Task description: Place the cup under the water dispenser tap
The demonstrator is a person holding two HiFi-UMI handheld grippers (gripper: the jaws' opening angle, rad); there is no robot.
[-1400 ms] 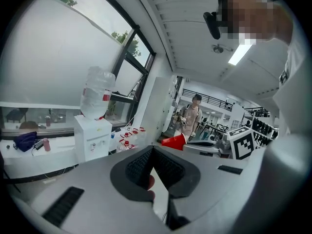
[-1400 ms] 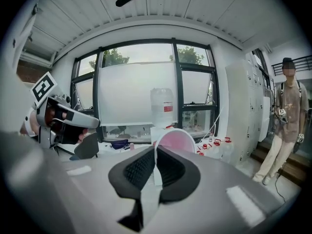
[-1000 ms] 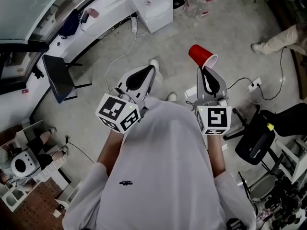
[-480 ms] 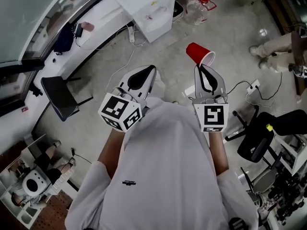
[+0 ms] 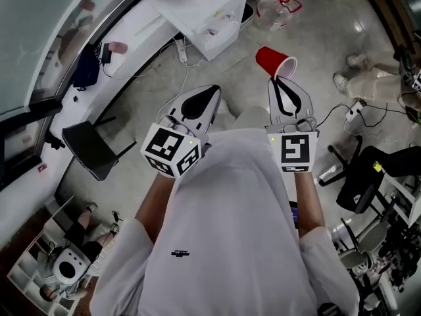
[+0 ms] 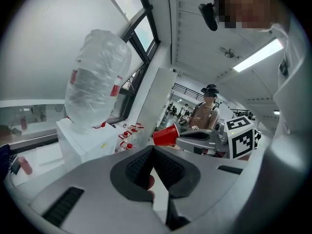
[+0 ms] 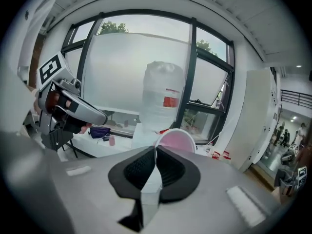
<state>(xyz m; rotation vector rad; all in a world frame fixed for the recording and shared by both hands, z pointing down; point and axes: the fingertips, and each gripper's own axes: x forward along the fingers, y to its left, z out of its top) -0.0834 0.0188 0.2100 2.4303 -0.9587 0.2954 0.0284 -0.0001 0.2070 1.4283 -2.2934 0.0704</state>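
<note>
A red plastic cup (image 5: pixel 272 60) lies tilted on its side in the air, and my right gripper (image 5: pixel 281 79) is shut on its rim. In the right gripper view the cup's pale rim (image 7: pixel 174 141) sits just past the pads. The white water dispenser (image 5: pixel 205 10) with its clear bottle (image 7: pixel 163 99) stands ahead and to the left of the cup. My left gripper (image 5: pixel 213 92) is beside the right one, shut and holding nothing. From the left gripper view the cup (image 6: pixel 165 135) shows at the right, the dispenser bottle (image 6: pixel 95 80) at the left.
A spare water jug (image 5: pixel 276 4) stands on the floor right of the dispenser. A white desk (image 5: pixel 125 41) runs along the window at the left, with a dark chair (image 5: pixel 97 151) before it. A black office chair (image 5: pixel 370 176), cables and another person's legs (image 5: pixel 368 78) are at the right.
Both grippers have moved forward toward the dispenser, which now sits closer in the head view. The cup stays in the right gripper's grip.
</note>
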